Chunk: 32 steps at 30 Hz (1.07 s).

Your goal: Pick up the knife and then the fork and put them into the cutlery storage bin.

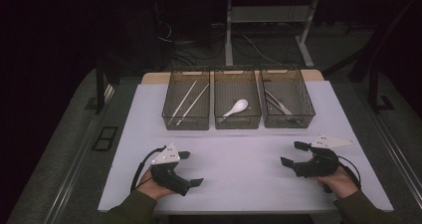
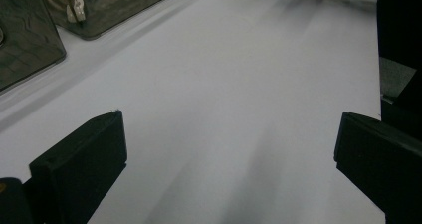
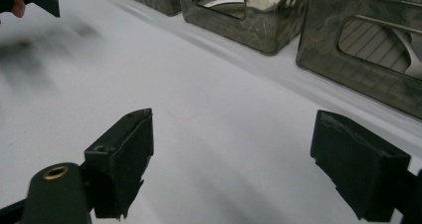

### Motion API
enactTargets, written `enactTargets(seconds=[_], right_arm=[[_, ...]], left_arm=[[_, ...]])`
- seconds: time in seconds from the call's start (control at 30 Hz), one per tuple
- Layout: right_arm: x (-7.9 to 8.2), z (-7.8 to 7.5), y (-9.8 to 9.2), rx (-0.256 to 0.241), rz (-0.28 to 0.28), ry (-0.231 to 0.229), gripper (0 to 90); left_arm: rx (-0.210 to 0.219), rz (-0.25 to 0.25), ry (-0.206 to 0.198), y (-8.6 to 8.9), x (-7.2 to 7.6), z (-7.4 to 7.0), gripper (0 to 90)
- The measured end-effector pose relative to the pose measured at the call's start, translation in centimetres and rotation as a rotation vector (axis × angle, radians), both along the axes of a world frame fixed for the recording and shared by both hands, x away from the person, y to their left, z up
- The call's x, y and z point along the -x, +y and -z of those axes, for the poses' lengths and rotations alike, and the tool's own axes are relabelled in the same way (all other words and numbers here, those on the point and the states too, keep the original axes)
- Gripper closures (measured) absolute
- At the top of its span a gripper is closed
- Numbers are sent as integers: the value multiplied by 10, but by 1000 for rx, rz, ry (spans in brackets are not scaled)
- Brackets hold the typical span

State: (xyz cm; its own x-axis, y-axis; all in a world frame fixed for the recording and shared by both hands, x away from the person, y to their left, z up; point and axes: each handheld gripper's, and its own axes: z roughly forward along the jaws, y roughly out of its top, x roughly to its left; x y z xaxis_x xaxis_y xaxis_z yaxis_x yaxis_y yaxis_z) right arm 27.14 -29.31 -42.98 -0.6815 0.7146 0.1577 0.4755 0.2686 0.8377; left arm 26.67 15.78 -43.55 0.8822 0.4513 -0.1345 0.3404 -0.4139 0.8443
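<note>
**Two spread grippers, three bins across the far side**

Two black two-jaw tongs sit low over the near part of the white table cover [image 1: 239,169], one in each hand, and neither holds anything. The left gripper [image 1: 191,169] has its jaws wide apart, pointing right and slightly away from the person; its own view shows only bare white surface between them. The right gripper [image 1: 293,153] is likewise splayed, jaws pointing left toward the middle of the table, with nothing between them in its own view.

Farther off, well apart from both tools, three smoky translucent plastic bins stand side by side in a row. The left bin [image 1: 185,122] holds a pair of pale chopsticks [image 1: 188,100], their long axis running from near-left to far-right. The middle bin [image 1: 237,122] holds a white ceramic soup spoon [image 1: 234,109], bowl to the far right, handle slanting toward the near left. The right bin [image 1: 288,121] holds metal cutlery [image 1: 276,103], lying from far-left to near-right; its exact kind is too dim to tell.

Judging by position, the spoon lies nearly midway between the hands. The left hand is nearer the chopsticks, the right hand nearer the metal pieces, and either reach would go forward over a bin's near wall.
</note>
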Motion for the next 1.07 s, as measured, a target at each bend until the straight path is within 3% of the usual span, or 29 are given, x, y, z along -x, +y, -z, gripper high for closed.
enactTargets(seconds=[0.4,1.07], right_arm=[[12,11,-6,18,9,20,169],[13,11,-7,33,10,8,150]], left_arm=[[-3,0,-1,0,1,-1,0],[-5,-5,-2,0,1,-1,0]])
